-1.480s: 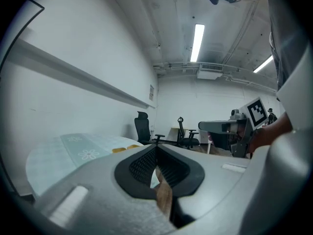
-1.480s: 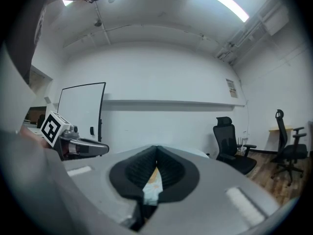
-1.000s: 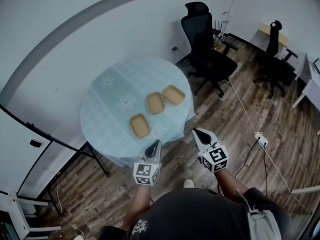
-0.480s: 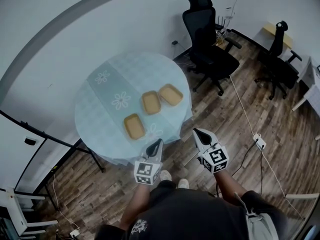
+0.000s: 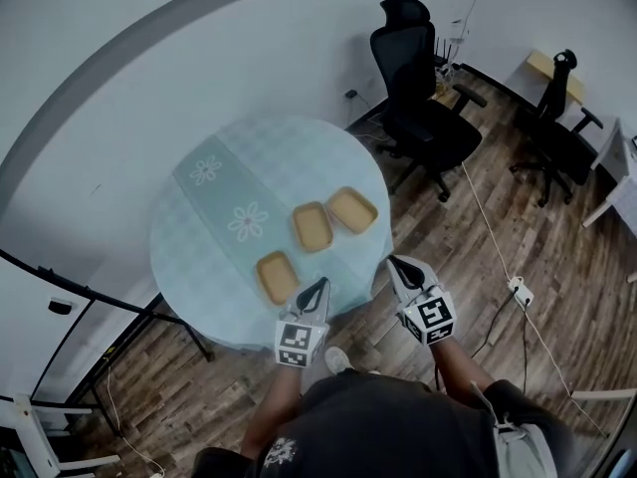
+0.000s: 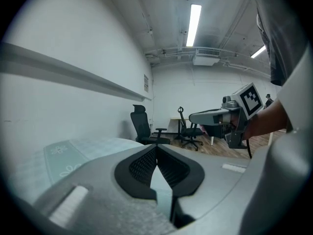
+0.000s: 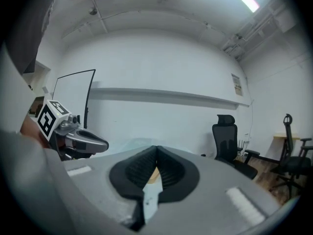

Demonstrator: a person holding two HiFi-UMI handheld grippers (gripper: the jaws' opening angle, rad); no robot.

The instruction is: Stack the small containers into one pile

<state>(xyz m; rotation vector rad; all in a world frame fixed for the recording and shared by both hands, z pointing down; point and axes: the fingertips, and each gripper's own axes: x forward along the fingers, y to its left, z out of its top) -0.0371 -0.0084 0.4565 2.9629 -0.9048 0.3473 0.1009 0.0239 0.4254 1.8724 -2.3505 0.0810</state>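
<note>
Fingers (image 6: 144, 166) closed and empty, we hold the left gripper (image 5: 319, 283) and right gripper (image 5: 395, 262) side by side, nearly level, pointing twelve o'clock toward the table (image 5: 199, 242).

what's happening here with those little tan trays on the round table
A person stands at the near edge of a round table with a gripper in each hand. The left gripper and the right gripper are both shut and hold nothing, pointing toward the table. Three small tan containers lie apart on the cloth: the near container, the middle container and the far container. None is stacked yet.
</note>
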